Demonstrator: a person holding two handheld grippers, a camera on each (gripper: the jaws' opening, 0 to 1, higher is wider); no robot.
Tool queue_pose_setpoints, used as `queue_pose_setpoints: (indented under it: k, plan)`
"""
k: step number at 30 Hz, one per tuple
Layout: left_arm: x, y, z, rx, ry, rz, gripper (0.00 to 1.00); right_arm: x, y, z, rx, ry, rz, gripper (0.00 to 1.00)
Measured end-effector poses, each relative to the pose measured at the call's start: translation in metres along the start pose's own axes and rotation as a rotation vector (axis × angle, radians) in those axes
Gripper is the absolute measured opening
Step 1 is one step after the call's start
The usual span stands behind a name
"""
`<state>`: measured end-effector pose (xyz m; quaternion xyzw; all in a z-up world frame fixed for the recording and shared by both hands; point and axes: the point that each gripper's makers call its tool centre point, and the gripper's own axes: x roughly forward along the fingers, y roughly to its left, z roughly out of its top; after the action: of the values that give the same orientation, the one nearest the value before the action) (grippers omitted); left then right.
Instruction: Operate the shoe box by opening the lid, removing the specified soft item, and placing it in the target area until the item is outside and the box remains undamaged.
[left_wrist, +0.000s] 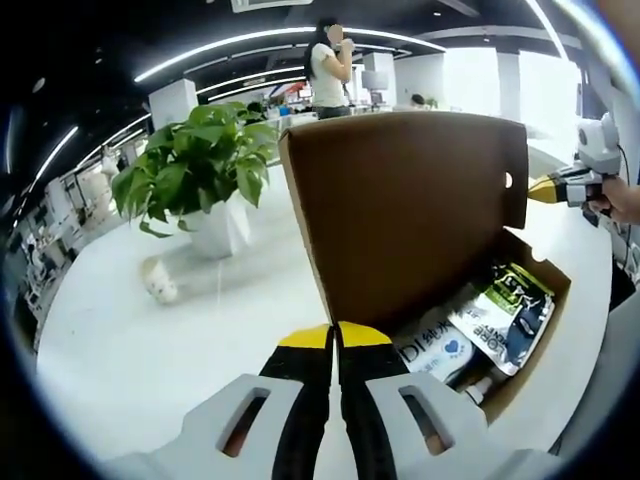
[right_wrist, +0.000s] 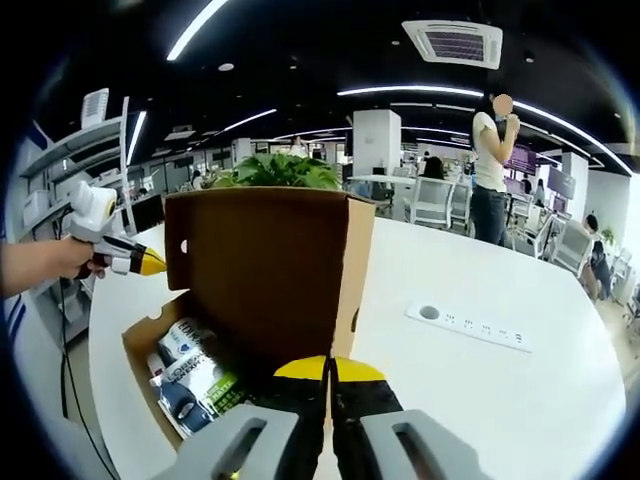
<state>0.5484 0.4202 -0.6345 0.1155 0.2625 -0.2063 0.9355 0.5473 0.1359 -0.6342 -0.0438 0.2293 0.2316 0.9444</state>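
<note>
The brown cardboard shoe box (left_wrist: 545, 340) stands open on the white table, its lid (left_wrist: 410, 210) upright. Inside lie soft packets: a green and white pouch (left_wrist: 505, 305) and a white one with a blue heart (left_wrist: 435, 350). My left gripper (left_wrist: 335, 335) is shut, its yellow tips by the lid's lower left corner. In the right gripper view it (right_wrist: 140, 262) hovers at the lid's left edge, held by a hand. My right gripper (right_wrist: 328, 368) is shut below the lid (right_wrist: 265, 270), beside the packets (right_wrist: 200, 385). From the left gripper view it (left_wrist: 555, 188) sits just off the lid's right edge.
A leafy plant in a white pot (left_wrist: 215, 230) stands on the table left of the box, a small pale object (left_wrist: 158, 280) near it. A white power strip (right_wrist: 470, 325) lies right of the box. A person (right_wrist: 490, 165) stands beyond the table, near chairs.
</note>
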Motion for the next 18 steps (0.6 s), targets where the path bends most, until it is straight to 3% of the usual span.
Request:
queue_pose_setpoints:
  k: [18]
  plan:
    - [0.0057,0.0091,0.0015,-0.005,-0.004,0.009,0.0,0.0055,-0.0061,-0.0025,-0.055,-0.014,-0.009,0.0]
